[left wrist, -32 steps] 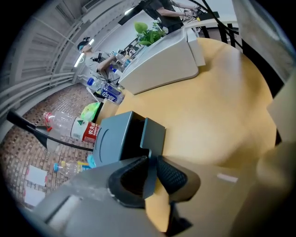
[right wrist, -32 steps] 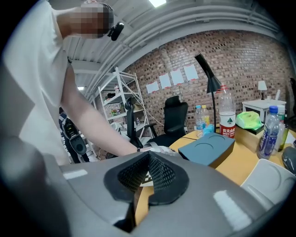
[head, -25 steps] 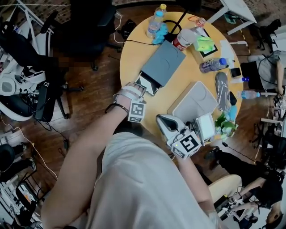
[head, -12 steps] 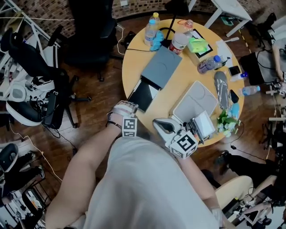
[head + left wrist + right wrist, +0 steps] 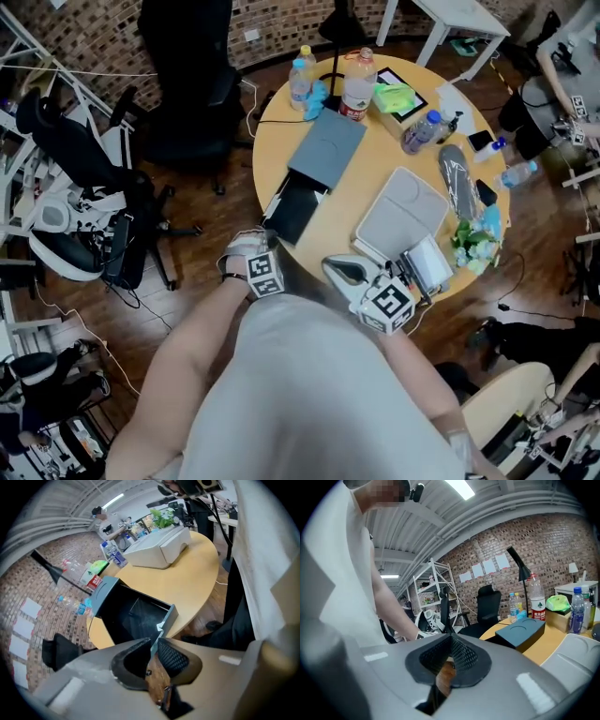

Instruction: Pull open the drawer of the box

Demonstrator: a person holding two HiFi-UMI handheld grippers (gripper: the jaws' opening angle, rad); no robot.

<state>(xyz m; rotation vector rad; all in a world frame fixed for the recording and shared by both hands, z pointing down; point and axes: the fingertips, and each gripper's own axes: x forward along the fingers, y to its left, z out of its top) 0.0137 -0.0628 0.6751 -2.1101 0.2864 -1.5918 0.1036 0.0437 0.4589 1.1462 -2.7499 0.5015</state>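
Note:
A grey-blue flat box (image 5: 325, 148) lies on the round yellow table (image 5: 375, 169). Its black drawer (image 5: 296, 208) stands pulled out toward the table's near-left edge. My left gripper (image 5: 262, 240) is at the drawer's front, past the rim. In the left gripper view the drawer (image 5: 136, 618) gapes dark and empty, and the left gripper (image 5: 154, 644) pinches the thin front panel (image 5: 168, 617) between nearly shut jaws. My right gripper (image 5: 336, 266) hovers shut and empty by the table's near edge. The right gripper (image 5: 451, 640) sees the box (image 5: 521, 632) from the side.
A white case (image 5: 405, 214) lies right of the box. Bottles (image 5: 359, 80), a green packet (image 5: 394, 97) and a plant (image 5: 473, 246) ring the far and right sides. A black office chair (image 5: 187, 84) stands left of the table, and the floor is wood.
The drawer has slid further out of the box toward the table's edge, with my left gripper drawing back along with it. The right gripper has stayed about where it was.

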